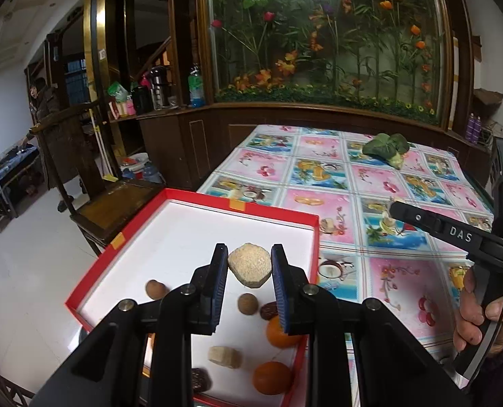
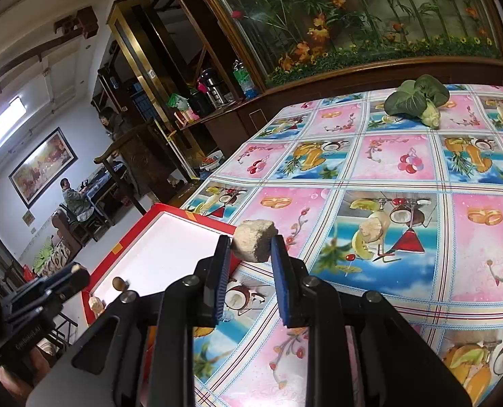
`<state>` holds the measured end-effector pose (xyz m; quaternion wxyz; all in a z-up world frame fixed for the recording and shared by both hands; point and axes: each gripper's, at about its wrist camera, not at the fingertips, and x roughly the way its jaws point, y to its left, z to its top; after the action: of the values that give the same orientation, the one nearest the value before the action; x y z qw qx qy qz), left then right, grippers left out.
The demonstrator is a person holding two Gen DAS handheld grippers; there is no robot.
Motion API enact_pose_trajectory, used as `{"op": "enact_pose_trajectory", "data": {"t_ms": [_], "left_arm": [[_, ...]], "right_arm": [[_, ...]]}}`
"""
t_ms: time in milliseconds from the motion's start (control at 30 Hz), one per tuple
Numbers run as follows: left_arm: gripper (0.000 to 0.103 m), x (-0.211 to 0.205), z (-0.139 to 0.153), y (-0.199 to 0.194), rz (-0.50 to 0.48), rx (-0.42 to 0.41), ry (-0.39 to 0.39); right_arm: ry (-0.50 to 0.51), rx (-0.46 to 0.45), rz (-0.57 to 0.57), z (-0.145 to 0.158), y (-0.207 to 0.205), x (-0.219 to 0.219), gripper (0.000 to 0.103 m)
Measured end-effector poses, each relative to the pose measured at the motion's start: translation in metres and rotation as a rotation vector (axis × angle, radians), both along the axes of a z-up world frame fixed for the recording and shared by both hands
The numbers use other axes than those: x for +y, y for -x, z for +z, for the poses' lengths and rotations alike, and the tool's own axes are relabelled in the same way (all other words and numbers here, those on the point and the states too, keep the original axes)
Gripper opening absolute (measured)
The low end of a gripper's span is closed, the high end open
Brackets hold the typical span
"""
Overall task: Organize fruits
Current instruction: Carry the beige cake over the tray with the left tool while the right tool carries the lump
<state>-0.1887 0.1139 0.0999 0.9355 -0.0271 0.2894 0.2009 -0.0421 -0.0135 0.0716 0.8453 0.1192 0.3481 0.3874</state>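
Observation:
My left gripper (image 1: 249,257) is shut on a beige rough chunk (image 1: 250,269) and holds it above the red tray (image 1: 197,200) with its white floor. In the tray lie two brown round fruits (image 1: 248,303), two dark red dates (image 1: 269,310), two oranges (image 1: 272,377) and a beige chunk (image 1: 225,357). My right gripper (image 2: 250,249) is shut on another beige chunk (image 2: 254,240), over the tablecloth near the tray's right rim (image 2: 197,218). The right gripper also shows at the right of the left wrist view (image 1: 395,207).
The table wears a flowered pink and blue cloth (image 2: 387,203). A green leafy vegetable (image 2: 417,101) lies at its far side. A wooden chair (image 1: 92,183) stands left of the table; people sit and stand in the room beyond.

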Motion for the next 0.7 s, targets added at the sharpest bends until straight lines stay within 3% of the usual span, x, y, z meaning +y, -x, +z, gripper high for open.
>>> {"op": "enact_pose_trajectory", "data": {"t_ms": [700], "left_arm": [[0.025,0.013,-0.008,0.0,0.034,0.025,0.012]], "right_arm": [[0.037,-0.063,0.049,0.002,0.016,0.015,0.026]]}}
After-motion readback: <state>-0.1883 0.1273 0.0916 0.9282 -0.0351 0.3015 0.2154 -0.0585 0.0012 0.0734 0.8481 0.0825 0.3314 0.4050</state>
